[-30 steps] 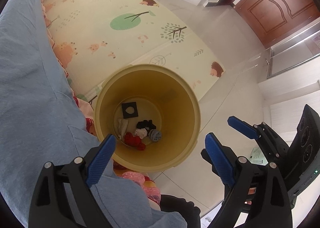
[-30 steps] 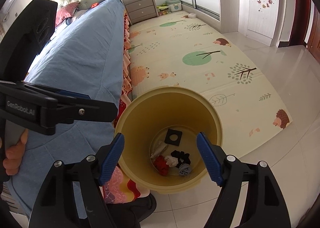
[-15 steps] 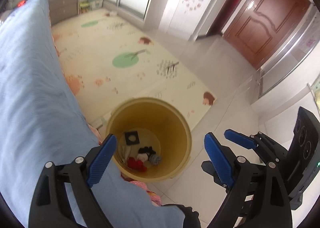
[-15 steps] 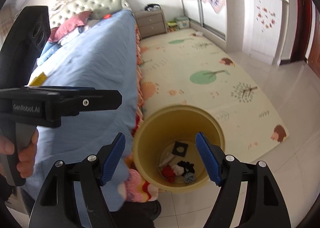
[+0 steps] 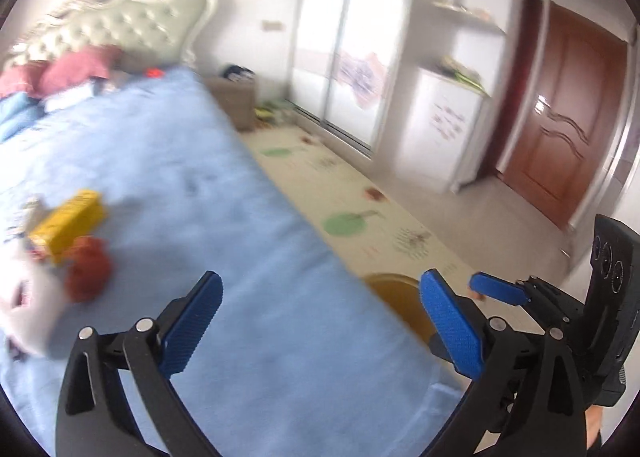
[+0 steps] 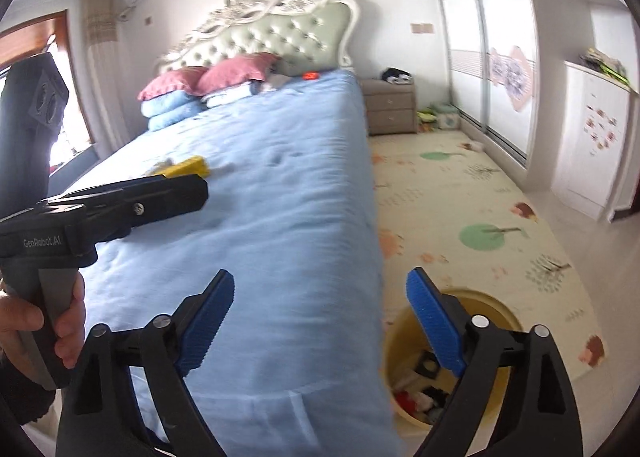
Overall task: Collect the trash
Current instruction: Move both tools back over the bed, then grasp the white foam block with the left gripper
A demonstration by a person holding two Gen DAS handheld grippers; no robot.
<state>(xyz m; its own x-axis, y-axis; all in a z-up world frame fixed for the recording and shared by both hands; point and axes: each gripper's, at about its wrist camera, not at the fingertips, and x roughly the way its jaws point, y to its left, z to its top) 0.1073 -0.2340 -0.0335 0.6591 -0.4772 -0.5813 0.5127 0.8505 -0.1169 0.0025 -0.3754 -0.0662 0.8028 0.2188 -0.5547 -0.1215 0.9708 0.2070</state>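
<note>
Nearest the cameras, both tools stood with nothing in them: the left gripper (image 5: 320, 311) had its jaws spread wide over bare blue bedspread (image 5: 248, 297), having just been opening, with nothing between the pads; the right gripper (image 6: 320, 307) was likewise released, its jaws also just opened further, empty, with the bed edge showing in the gap. A hand (image 6: 36, 331) held the left tool's grip at the near left of the right wrist view. Just beyond, on the floor hard against the bed's right side, stood the yellow bin (image 6: 496, 307), already holding a red scrap, dark and pale crumpled pieces and a black square. In the left wrist view only its rim (image 5: 396, 293) showed past the bed edge. Farther off, on the left part of the bedspread, lay the uncollected trash: a red crumpled item (image 5: 88, 269), a yellow box (image 5: 68, 221) touching or just beside it, and a pale blurred wrapper (image 5: 28, 297) at the left edge; blur prevented closer identification. Beyond these were the pillows (image 6: 236, 71) and headboard (image 6: 268, 29). Judgement: a deposit appeared complete and the step in hand was the return to the bed for the next pickup. The next move called for reaching left and far, lowering open jaws around one item, likely the red one, and closing without snagging the bedspread.
</note>
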